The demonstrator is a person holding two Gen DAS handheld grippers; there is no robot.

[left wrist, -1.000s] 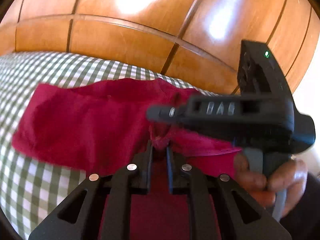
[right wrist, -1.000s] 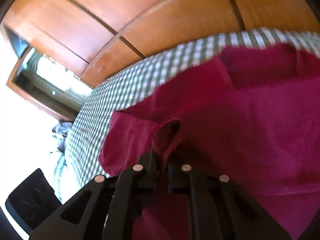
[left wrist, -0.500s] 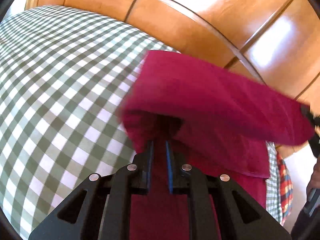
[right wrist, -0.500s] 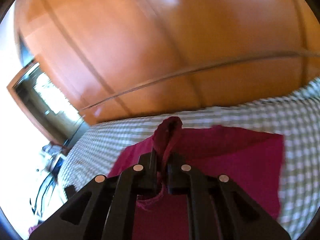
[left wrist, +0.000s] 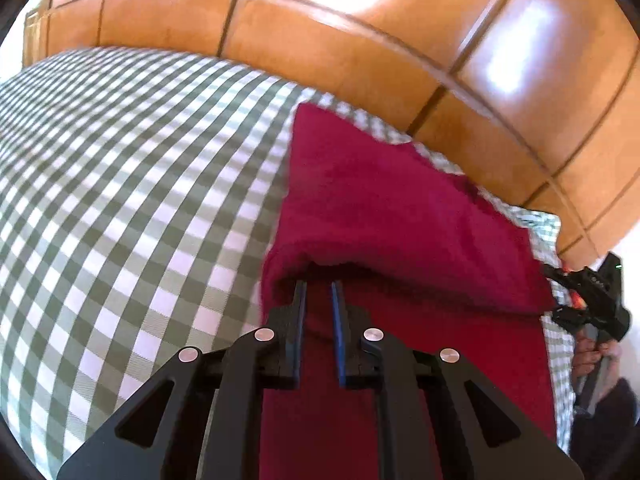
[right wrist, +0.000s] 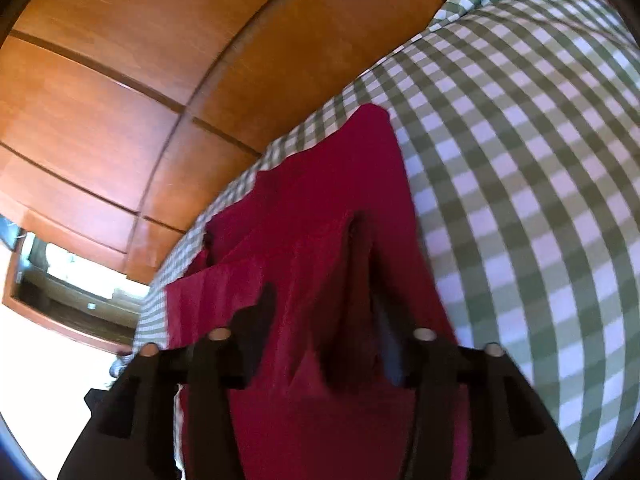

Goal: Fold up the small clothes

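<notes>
A dark red garment [left wrist: 400, 208] lies folded over on the green-and-white checked cloth [left wrist: 140, 160]. My left gripper [left wrist: 318, 292] is shut on the garment's near fold, which drapes over its fingertips. In the right wrist view the same garment [right wrist: 320, 208] runs away from me, a raised ridge of it standing between my fingers. My right gripper [right wrist: 324, 300] is opening, and its pads stand off the cloth on either side. The left wrist view also catches the right gripper [left wrist: 558, 292] at the garment's right edge, held by a hand [left wrist: 596, 356].
Glossy wooden panelling [left wrist: 360, 60] rises just behind the checked surface, close to the garment's far edge. A bright framed opening [right wrist: 68, 280] shows at the lower left of the right wrist view. Bare checked cloth [right wrist: 520, 160] stretches to the right of the garment.
My right gripper swung across carrying its pinch of red cloth, laid it over the garment, then parted its jaws. The left gripper shifted slightly and kept its pinch.
</notes>
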